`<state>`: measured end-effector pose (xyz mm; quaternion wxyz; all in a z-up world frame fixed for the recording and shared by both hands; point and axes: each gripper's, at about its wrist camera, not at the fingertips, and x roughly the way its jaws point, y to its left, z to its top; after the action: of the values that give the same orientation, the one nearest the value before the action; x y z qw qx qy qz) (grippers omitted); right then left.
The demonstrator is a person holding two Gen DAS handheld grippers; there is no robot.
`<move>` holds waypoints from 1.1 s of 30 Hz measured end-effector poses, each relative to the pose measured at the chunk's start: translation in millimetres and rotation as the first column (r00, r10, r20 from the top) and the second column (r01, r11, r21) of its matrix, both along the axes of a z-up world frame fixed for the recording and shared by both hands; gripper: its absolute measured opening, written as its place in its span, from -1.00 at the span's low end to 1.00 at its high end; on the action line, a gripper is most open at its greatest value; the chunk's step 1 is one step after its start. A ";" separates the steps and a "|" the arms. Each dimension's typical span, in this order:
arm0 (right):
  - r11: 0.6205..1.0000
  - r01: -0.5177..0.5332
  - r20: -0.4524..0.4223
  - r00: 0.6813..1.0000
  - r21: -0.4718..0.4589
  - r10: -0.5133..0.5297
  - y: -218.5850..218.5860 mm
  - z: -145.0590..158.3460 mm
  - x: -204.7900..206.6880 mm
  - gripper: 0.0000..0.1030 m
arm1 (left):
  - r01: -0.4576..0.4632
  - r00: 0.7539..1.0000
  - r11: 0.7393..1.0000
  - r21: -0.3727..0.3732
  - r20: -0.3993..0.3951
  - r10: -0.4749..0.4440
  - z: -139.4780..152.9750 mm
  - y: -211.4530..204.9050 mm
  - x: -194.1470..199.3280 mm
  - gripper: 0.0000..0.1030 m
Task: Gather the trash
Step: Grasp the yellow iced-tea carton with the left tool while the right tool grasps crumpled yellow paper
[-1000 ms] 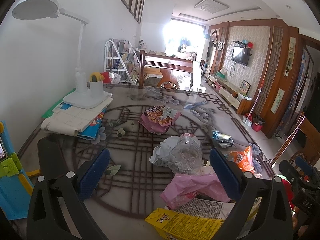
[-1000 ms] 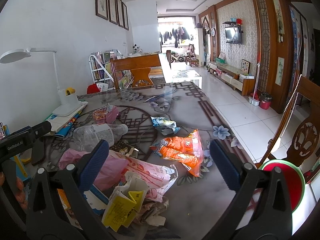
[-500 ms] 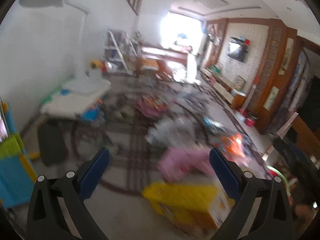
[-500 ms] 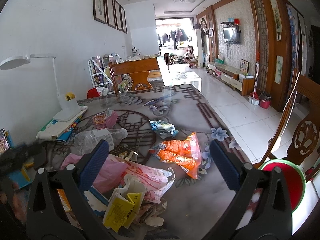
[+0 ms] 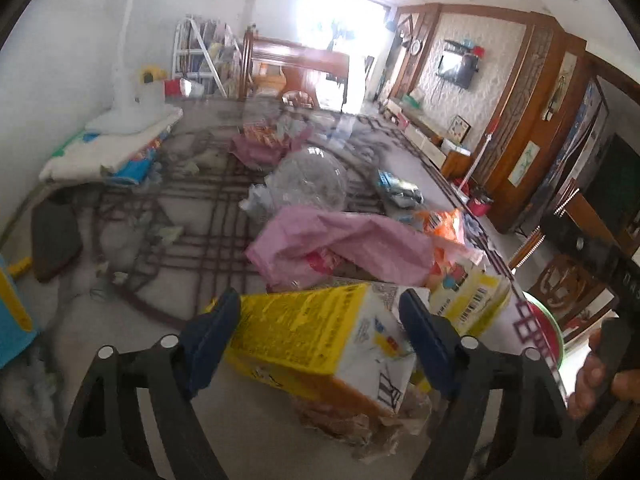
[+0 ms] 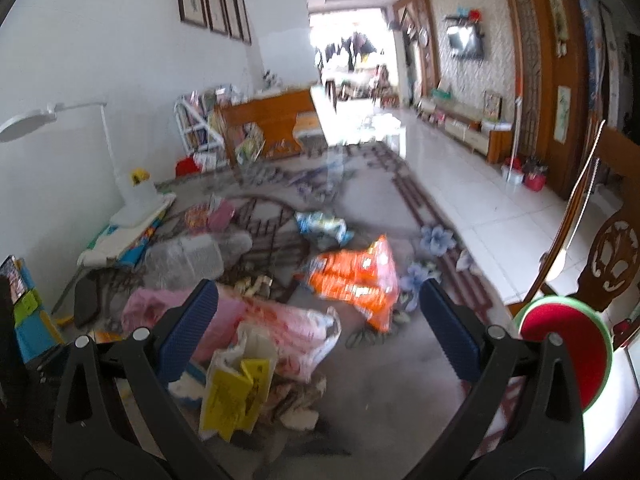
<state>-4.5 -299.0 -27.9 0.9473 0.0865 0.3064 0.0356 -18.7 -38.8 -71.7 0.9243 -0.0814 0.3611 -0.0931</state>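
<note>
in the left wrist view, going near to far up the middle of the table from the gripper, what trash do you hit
left gripper → yellow carton between its open fingers → pink plastic bag → clear plastic bottle → pink snack wrapper

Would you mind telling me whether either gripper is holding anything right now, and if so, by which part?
Nothing is held. The left gripper is open, its fingers either side of the yellow carton without closing. The right gripper is open above the litter.
</note>
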 end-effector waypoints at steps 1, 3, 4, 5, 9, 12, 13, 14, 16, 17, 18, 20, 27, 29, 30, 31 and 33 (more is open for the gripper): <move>1.000 -0.009 -0.014 1.000 0.012 0.009 0.0 -1.1 -0.4 0.93 | 0.003 1.000 1.000 0.015 0.021 -0.003 2.8 -0.8 -1.4 0.19; 0.999 -0.025 -0.040 0.999 0.034 0.026 1.3 -5.8 -3.0 0.93 | 0.018 0.998 1.000 0.026 0.058 -0.020 9.1 -2.5 -6.6 -0.07; 0.999 -0.035 -0.054 0.998 0.037 0.036 3.5 -9.3 -4.1 0.93 | 0.023 0.997 1.000 0.015 0.072 -0.024 11.9 -1.7 -8.3 -0.15; 0.998 -0.052 -0.076 0.996 0.035 0.054 7.9 -13.9 -4.0 0.93 | 0.024 0.997 1.000 0.005 0.079 -0.024 15.0 -0.9 -10.3 -0.32; 0.990 -0.137 -0.128 0.982 0.034 0.140 27.2 -28.1 -0.2 0.92 | 0.016 0.992 0.999 -0.047 0.128 -0.009 25.7 10.6 -16.0 -0.91; 0.983 -0.174 -0.155 0.971 0.054 0.181 37.9 -36.4 5.7 0.74 | 0.001 0.992 0.997 -0.073 0.127 0.008 26.9 18.9 -19.5 -0.97; 0.980 -0.182 -0.175 0.965 0.079 0.193 40.3 -41.2 8.9 0.64 | -0.002 0.992 0.996 -0.085 0.124 0.013 26.5 21.9 -20.1 -0.95; 0.978 -0.186 -0.189 0.961 0.098 0.202 41.0 -44.4 10.4 0.57 | -0.008 0.993 0.996 -0.094 0.118 0.019 25.9 24.2 -21.6 -0.84; 0.971 -0.192 -0.227 0.948 0.144 0.221 43.2 -52.9 14.7 0.11 | -0.019 0.995 0.993 -0.115 0.093 0.030 23.2 31.3 -22.8 -0.20; 0.967 -0.192 -0.245 0.942 0.165 0.229 43.4 -55.9 17.4 -0.12 | -0.037 0.997 0.991 -0.130 0.061 0.045 18.9 37.5 -22.3 -0.07; 0.962 -0.194 -0.251 0.938 0.191 0.239 43.9 -58.6 19.2 -0.11 | -0.050 0.998 0.985 -0.163 0.019 0.054 12.3 46.2 -21.9 -0.02; 0.959 -0.200 -0.250 0.936 0.199 0.247 45.8 -58.8 19.2 -0.16 | -0.072 0.997 0.974 -0.213 -0.047 0.064 1.7 59.1 -18.8 0.08; 0.960 -0.213 -0.237 0.938 0.182 0.253 48.6 -55.0 16.7 -0.17 | -0.127 0.979 0.941 -0.314 -0.190 0.069 -23.3 77.4 -23.6 0.31; 0.962 -0.216 -0.230 0.940 0.165 0.251 48.1 -53.4 14.6 -0.17 | -0.120 0.979 0.935 -0.333 -0.196 0.056 -25.9 73.6 -31.7 0.32; 0.963 -0.218 -0.226 0.941 0.156 0.250 48.1 -52.8 14.1 -0.17 | -0.116 0.979 0.939 -0.323 -0.195 0.054 -26.1 70.5 -37.5 0.35; 0.964 -0.220 -0.221 0.943 0.151 0.250 48.2 -51.9 13.6 -0.17 | -0.117 0.978 0.942 -0.313 -0.202 0.054 -27.3 68.6 -44.0 0.36; 0.962 -0.224 -0.211 0.944 0.153 0.253 47.3 -49.9 13.0 -0.17 | -0.126 0.974 0.941 -0.313 -0.221 0.056 -29.7 65.0 -63.0 0.38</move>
<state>8.6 -251.8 -77.8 0.8869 0.1125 0.4187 0.1594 -81.6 26.3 -101.4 0.8584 -0.2585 0.4318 -0.0991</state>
